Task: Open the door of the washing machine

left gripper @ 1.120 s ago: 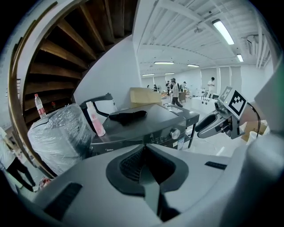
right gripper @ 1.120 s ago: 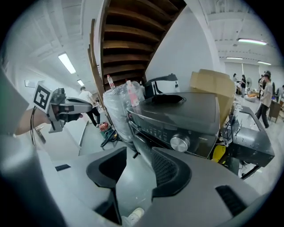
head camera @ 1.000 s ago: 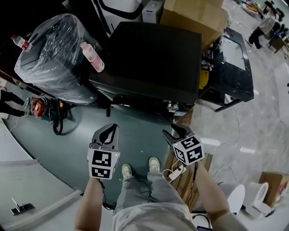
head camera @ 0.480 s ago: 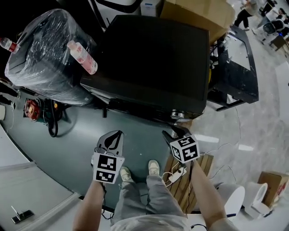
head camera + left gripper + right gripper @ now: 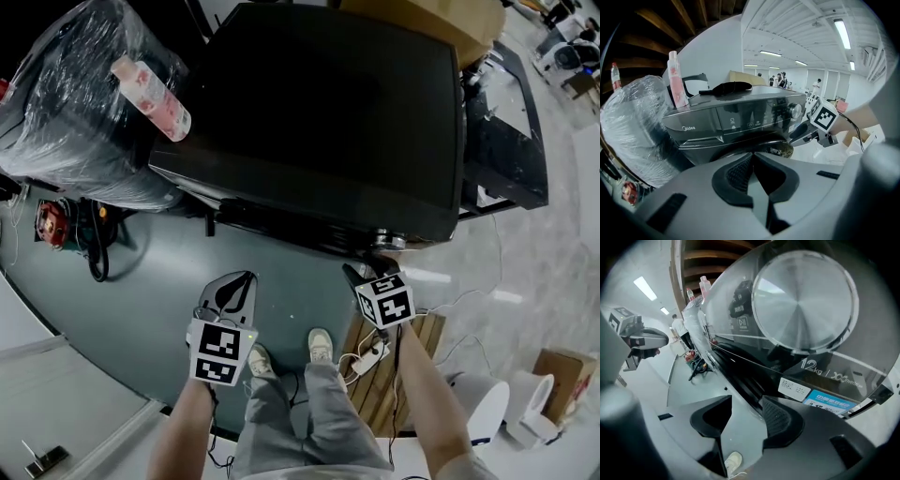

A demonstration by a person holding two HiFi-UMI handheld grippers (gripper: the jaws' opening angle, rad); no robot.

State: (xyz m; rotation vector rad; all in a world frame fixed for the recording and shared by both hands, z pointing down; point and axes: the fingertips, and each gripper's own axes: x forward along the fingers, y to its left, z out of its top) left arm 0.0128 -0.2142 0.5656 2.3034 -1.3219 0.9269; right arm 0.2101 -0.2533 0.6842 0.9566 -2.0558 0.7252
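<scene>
The black washing machine [image 5: 319,112] fills the upper head view; its door is hidden there under the front edge. My left gripper [image 5: 231,289] hangs over the green floor before it, its pads meeting at the tips [image 5: 752,159] with nothing in them. The control panel [image 5: 740,117] and the door's top rim [image 5: 774,149] show beyond it. My right gripper [image 5: 364,273] is at the machine's front right corner. Its jaws [image 5: 745,411] are opening, with nothing gripped. The silver dial [image 5: 804,296] and the dark door rim [image 5: 736,369] lie close ahead of them.
A plastic-wrapped appliance [image 5: 75,103] with a pink bottle [image 5: 150,84] stands to the left. Cables [image 5: 89,234] lie on the floor. A wooden pallet with a power strip [image 5: 375,361] sits by my right foot. A black table [image 5: 506,141] stands to the right.
Both grippers have sunk and come nearer the machine's front. The right gripper now sits under the front right corner by the dial.
</scene>
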